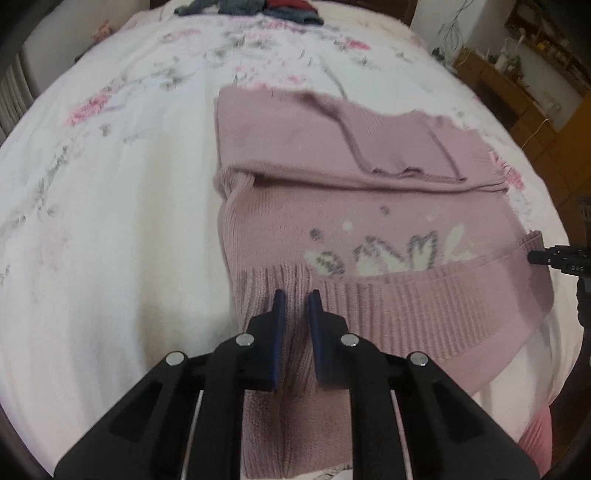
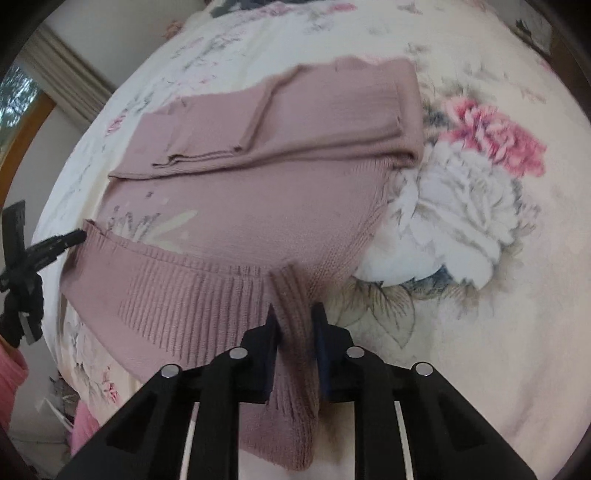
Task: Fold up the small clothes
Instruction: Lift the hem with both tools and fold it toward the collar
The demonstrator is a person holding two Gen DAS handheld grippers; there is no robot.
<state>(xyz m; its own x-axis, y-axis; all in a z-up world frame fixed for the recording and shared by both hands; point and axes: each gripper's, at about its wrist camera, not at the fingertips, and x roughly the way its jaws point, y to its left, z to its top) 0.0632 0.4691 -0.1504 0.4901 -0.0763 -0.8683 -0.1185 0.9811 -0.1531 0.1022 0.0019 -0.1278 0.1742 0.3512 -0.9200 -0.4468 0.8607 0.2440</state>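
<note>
Looking along the left claw (image 1: 295,295), its two fingers are clamped on the ribbed hem of a pink sweater (image 1: 332,206), which lies on the bed (image 1: 110,184) toward its near right side, sleeves already folded in across the upper body. The right claw (image 1: 539,256) shows at the hem's other corner, by the bed's right edge. A pile of dark clothes (image 1: 251,9) sits at the far edge. From the right wrist, the right claw (image 2: 295,314) is likewise closed on a bunched fold of the hem, and the left claw (image 2: 70,236) meets the opposite corner. The step appears to be carrying the hem up over the sleeves. Doing it well likely means lifting both corners level, keeping the hem taut between them, and laying it square with the far edge of the sweater.
</note>
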